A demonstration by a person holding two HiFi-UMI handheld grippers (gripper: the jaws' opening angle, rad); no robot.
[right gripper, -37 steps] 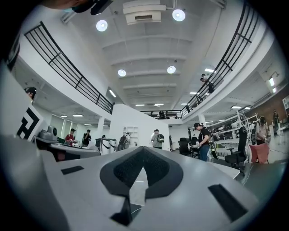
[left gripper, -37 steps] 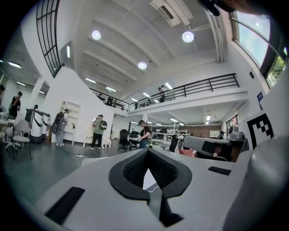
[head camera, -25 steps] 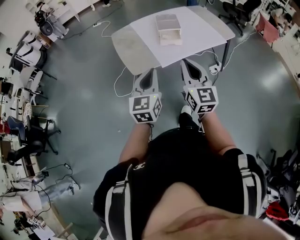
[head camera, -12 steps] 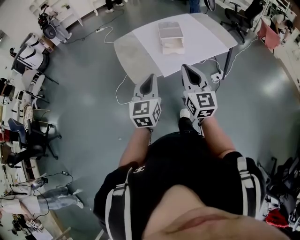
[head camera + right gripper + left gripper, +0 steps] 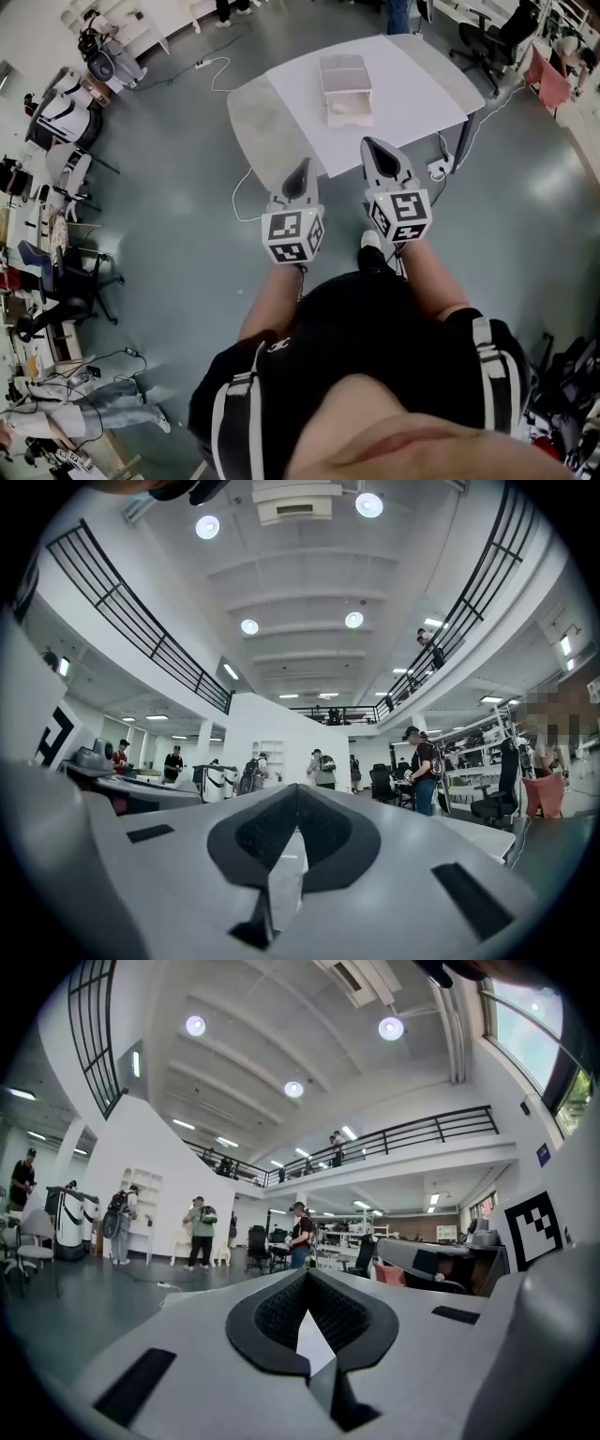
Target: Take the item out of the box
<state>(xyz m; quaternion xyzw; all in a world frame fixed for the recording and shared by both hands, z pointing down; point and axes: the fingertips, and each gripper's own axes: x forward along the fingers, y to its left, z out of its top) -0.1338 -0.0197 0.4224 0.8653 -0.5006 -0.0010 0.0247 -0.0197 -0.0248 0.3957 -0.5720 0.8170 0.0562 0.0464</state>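
Note:
A pale shallow box (image 5: 345, 89) lies on the white sheet covering the middle of a grey table (image 5: 265, 117), far ahead in the head view. What it holds is too small to make out. My left gripper (image 5: 301, 166) and right gripper (image 5: 373, 143) are held side by side in front of the person's body, above the floor and short of the table's near edge. Both point toward the table. In the left gripper view the left gripper (image 5: 307, 1277) has its tips together and holds nothing. The right gripper (image 5: 296, 789) is likewise shut and holds nothing.
Cables (image 5: 242, 192) and a power strip (image 5: 438, 167) lie on the grey floor under the table's near side. A table leg (image 5: 460, 141) stands at the right. Office chairs (image 5: 499, 36) and racks ring the hall, where several people stand in the distance.
The table and box have slid lower and to the right in the head view, and look closer. Both grippers keep their place before the body, and their jaws look unchanged.

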